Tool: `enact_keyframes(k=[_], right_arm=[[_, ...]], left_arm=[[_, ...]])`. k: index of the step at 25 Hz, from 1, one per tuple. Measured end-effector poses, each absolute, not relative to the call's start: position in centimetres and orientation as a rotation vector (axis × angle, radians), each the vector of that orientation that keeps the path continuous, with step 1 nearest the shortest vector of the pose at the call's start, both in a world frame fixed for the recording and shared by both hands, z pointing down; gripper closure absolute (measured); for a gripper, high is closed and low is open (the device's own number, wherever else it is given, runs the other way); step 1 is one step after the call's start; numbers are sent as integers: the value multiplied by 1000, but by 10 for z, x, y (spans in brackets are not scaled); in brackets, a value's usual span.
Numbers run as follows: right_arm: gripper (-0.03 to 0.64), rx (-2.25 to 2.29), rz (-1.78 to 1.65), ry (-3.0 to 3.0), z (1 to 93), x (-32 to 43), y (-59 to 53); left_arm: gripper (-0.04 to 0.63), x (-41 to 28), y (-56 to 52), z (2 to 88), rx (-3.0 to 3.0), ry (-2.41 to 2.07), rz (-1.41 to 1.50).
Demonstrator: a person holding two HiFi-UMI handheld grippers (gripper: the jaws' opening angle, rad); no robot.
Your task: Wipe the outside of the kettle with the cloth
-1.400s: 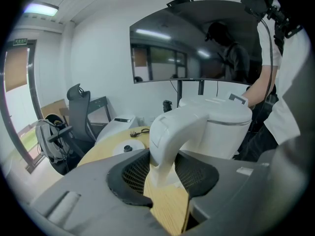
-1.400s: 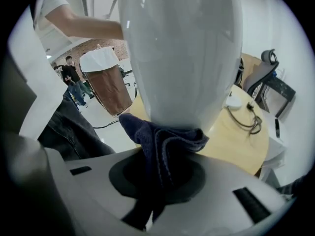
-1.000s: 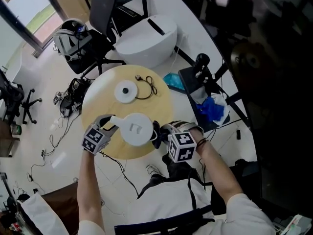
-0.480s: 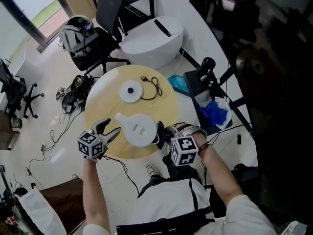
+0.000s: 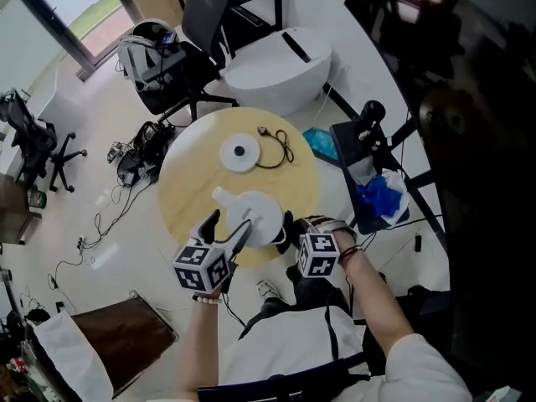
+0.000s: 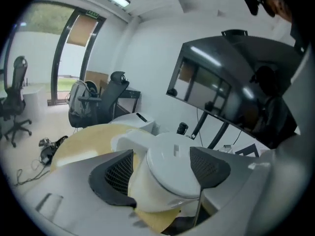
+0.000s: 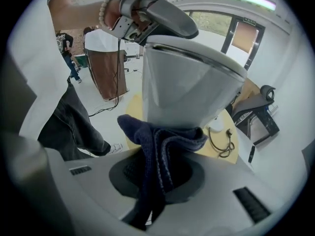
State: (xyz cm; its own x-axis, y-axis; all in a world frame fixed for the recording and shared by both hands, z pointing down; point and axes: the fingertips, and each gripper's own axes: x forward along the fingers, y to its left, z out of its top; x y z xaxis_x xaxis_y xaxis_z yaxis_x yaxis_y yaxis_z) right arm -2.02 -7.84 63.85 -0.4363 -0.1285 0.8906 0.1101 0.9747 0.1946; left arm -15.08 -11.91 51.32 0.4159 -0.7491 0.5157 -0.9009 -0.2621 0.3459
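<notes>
Seen from the head view, the white plastic kettle (image 5: 255, 214) stands near the person's edge of the round pale wooden worktop (image 5: 188, 182). Its white disc base (image 5: 240, 152) and a coiled black cord (image 5: 278, 149) lie apart from it, farther back. The left gripper (image 5: 228, 227) reaches over the kettle from the near left and the right gripper (image 5: 286, 229) is close against the kettle's right side. How either pair of jaws stands cannot be read from up there.

The left gripper view settles its side: the jaws have just been opening and now stand wide apart, with the kettle's lid and upper body between the two dark mesh pads. The pads are not clamped on it.

The right gripper view shows what the head view largely hides: the jaws are closed on a dark blue knitted cloth (image 7: 157, 146). The bunched cloth is pushed against the low part of the kettle's wall. The left gripper shows above the lid there, along with a wrist wearing a bead bracelet (image 7: 103, 16).
</notes>
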Motion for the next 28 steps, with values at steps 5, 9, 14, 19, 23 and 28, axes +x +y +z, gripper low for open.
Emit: enact_keyframes(k=[5,9,14,19,23,28], right_arm=[[552,11,-236,-2000,656,-23,-77],[552,11,-205,-1997,686,-29,-77],[552,-11,-137,-2031,712,-38,-73],[552,8,-188,-2077,678,-41,-71],[552,26,-298,-2097,626,-44,-70],[552,69,-421,-2112,568,-48,-70]], left_arm=[[225,-141,-124,522,2009,-1425,333],[249,-140,-124,523,1996,-1432,345],[261,-144,-127,522,2031,-1386,384],[262,-147,-131,522,2110,-1284,433],[262,-145,-134,523,2185,-1190,457],[262,-145,-141,521,2263,-1093,471]])
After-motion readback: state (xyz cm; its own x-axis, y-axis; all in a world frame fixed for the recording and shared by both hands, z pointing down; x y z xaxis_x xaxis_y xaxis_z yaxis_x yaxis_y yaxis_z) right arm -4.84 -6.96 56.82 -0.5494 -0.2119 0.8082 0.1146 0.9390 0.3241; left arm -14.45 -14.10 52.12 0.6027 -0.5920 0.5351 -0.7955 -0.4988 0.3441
